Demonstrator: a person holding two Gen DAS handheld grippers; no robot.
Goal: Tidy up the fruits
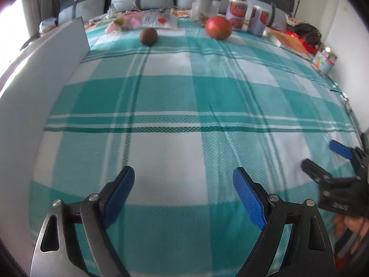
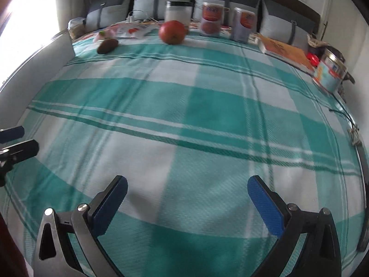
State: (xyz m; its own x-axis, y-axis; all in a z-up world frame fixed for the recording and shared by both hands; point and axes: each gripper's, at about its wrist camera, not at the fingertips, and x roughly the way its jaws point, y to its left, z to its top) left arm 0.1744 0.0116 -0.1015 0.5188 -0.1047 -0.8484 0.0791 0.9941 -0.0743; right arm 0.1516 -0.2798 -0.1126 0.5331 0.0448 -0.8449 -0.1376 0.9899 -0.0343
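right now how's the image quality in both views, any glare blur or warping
Left wrist view: window glare blows out the upper left, fisheye bows the checked bedspread, and the right gripper at the right edge is smeared. Right wrist view: the same glare upper left, the red fruit and cans are soft, and the edges curve strongly.

No text reads clearly; the printed cans (image 1: 236,13) and book (image 2: 286,50) labels are too blurred.
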